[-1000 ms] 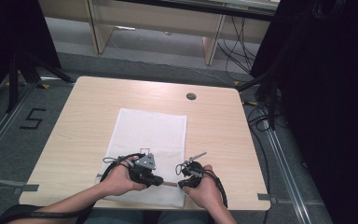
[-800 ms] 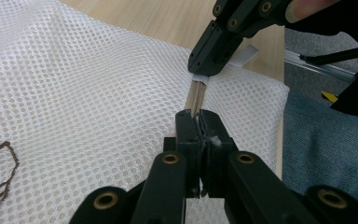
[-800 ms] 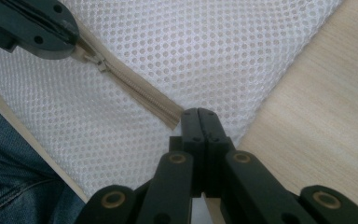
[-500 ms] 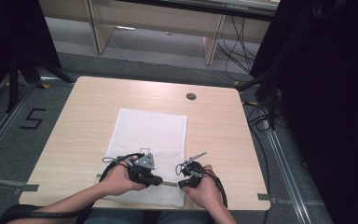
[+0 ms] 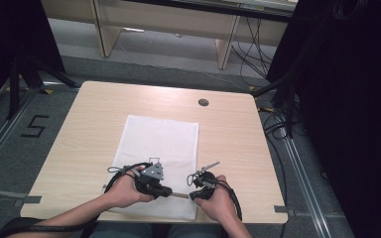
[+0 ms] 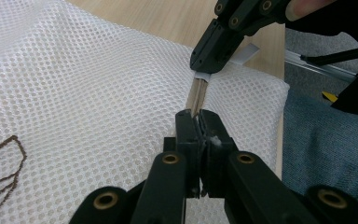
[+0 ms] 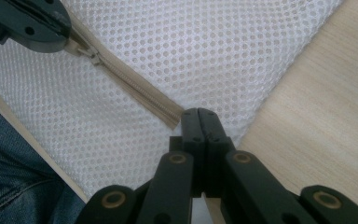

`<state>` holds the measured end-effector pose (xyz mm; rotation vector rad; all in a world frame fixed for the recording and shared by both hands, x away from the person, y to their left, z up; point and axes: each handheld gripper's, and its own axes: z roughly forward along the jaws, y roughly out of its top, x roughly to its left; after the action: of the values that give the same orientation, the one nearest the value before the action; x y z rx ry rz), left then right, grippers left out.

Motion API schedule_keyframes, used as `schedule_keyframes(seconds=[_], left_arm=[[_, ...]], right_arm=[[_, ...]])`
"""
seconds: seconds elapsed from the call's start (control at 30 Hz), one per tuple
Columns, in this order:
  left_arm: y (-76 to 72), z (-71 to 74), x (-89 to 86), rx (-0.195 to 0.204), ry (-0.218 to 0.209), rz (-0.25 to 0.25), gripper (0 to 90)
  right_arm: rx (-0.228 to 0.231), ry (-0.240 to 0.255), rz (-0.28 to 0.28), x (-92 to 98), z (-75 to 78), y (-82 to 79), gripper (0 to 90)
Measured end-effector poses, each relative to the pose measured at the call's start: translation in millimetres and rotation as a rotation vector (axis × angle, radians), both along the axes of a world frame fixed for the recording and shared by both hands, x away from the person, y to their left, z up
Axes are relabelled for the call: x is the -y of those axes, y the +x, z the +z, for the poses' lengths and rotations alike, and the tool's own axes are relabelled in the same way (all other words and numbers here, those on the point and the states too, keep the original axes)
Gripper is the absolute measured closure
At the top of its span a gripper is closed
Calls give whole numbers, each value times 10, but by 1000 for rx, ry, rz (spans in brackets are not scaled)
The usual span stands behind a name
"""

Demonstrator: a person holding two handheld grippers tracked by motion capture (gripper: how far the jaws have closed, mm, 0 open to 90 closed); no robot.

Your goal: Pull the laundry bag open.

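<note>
Both grippers working at surface's near edge, left gripper (image 6: 196,122) jaws pinching zipper (image 7: 133,86) slider, right gripper (image 7: 199,115) jaws pinching zipper end of mesh bag (image 5: 161,144)

left hand-held gripper (image 5: 167,191) jaws clamped, right hand-held gripper (image 5: 192,195) jaws clamped, tips facing

Between the earlier pictures and now you change almost nothing: your left claw (image 5: 171,192) and right claw (image 5: 192,194) keep their places on the mesh bag (image 5: 161,144), both closed.
</note>
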<state>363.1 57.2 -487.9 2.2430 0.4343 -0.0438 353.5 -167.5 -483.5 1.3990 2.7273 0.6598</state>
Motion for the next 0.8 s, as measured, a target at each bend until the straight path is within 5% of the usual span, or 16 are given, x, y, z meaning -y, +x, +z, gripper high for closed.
schedule_keyframes(seconds=[0.8], left_arm=[[-1, 29, -61, -15, -5, 14, 873]], right_arm=[[13, 2, 12, 3, -3, 2, 900]])
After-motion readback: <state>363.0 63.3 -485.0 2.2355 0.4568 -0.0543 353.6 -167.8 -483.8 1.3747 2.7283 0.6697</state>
